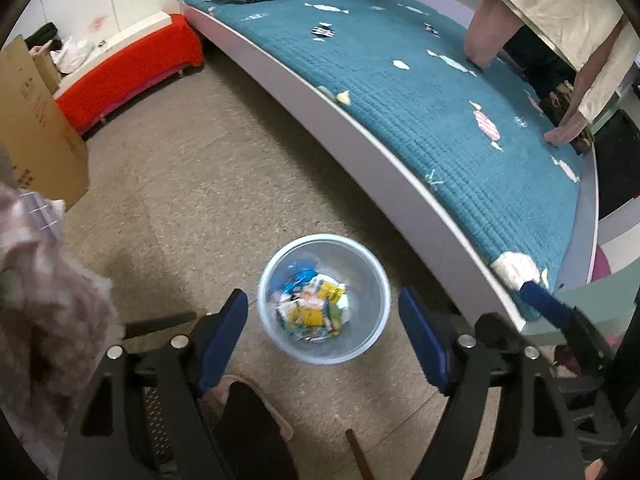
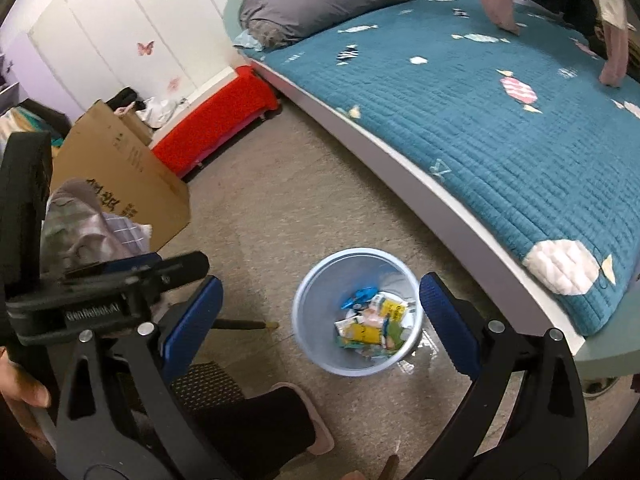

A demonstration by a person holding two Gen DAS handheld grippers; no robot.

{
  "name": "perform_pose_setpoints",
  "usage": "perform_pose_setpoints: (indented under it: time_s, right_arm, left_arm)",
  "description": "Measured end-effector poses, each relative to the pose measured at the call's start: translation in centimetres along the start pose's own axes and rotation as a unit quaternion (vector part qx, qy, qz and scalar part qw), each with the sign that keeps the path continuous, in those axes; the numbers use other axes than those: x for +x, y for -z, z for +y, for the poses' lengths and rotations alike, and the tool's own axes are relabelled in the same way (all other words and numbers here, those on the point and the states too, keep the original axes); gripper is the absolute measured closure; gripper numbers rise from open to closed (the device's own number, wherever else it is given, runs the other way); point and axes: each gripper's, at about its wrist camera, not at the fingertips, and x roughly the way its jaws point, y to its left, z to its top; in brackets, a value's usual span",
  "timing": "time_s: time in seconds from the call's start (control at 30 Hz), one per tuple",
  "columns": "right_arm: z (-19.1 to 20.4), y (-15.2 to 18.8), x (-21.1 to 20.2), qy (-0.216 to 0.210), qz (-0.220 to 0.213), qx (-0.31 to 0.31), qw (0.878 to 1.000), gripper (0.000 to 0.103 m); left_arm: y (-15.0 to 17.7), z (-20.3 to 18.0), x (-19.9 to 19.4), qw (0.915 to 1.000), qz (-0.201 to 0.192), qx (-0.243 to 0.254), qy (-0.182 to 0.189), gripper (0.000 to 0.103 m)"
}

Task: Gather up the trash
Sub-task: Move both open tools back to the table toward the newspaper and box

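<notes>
A light blue trash bin [image 1: 376, 276] stands on the floor below both grippers, holding several colourful wrappers [image 1: 314, 306]; it also shows in the right wrist view [image 2: 316, 292] with the wrappers [image 2: 372, 326] inside. My left gripper [image 1: 324, 332] is open and empty above the bin. My right gripper [image 2: 320, 320] is open and empty above the bin too. The right gripper's blue finger shows at the right of the left wrist view [image 1: 548, 306]; the left gripper's body shows at the left of the right wrist view [image 2: 108, 292].
A bed with a teal candy-print quilt [image 1: 420, 100] curves along the right, and a person [image 1: 560, 32] leans on it. A red bench [image 1: 132, 68], a cardboard box [image 2: 120, 172] and crumpled cloth [image 1: 44, 292] lie to the left. A slippered foot [image 2: 304, 420] stands near the bin.
</notes>
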Motion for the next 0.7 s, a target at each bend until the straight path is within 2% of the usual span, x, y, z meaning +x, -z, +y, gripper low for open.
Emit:
perform_pose_setpoints:
  time_s: [0.07, 0.23, 0.47, 0.63, 0.7]
  right_arm:
    - [1.2, 0.2, -0.8, -0.006, -0.005, -0.014, 1.0, 0.007]
    - [4.3, 0.3, -3.8, -0.031, -0.031, -0.029, 0.999, 0.007]
    - [10.8, 0.4, -8.8, -0.069, -0.069, -0.081, 0.992, 0.007]
    - [17.0, 1.3, -11.0, -0.105, -0.076, -0.129, 0.983, 0.007]
    - [19.6, 2.0, -11.4, -0.119, -0.073, -0.147, 0.979, 0.007]
  left_arm:
    - [0.7, 0.6, -1.5, 0.9999, -0.014, -0.003, -0.006, 0.027]
    - [2.3, 1.5, -7.3, 0.9957, -0.074, 0.012, -0.055, 0.027]
    - [5.1, 3.8, -18.4, 0.9813, -0.171, 0.034, -0.081, 0.026]
    - [8.5, 8.4, -23.4, 0.9708, -0.192, 0.03, -0.141, 0.025]
    - [10.3, 10.9, -25.2, 0.9645, -0.193, 0.024, -0.179, 0.025]
